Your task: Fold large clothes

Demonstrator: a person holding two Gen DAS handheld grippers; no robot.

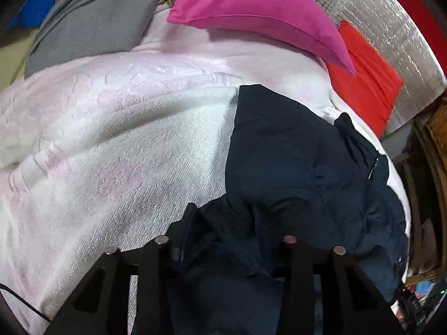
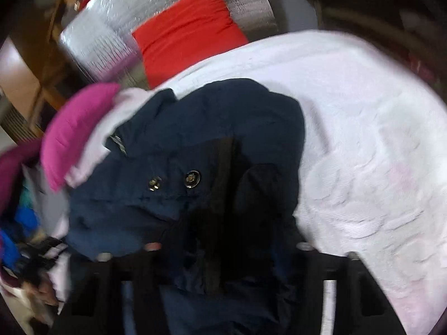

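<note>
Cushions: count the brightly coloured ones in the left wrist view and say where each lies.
2. The magenta cushion lies at the top, on the pale pink blanket; the red cushion sits right of it, against the silver sheet. Others may be hidden.

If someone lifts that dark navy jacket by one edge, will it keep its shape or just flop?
The dark navy jacket with brass buttons would probably flop: it already lies crumpled and creased on the pale pink towelling blanket. Its smooth fabric may slip in a claw, and the bulk suggests some weight.

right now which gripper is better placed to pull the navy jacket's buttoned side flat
Right, probably: the right gripper has the navy jacket with its buttons just ahead.
</note>
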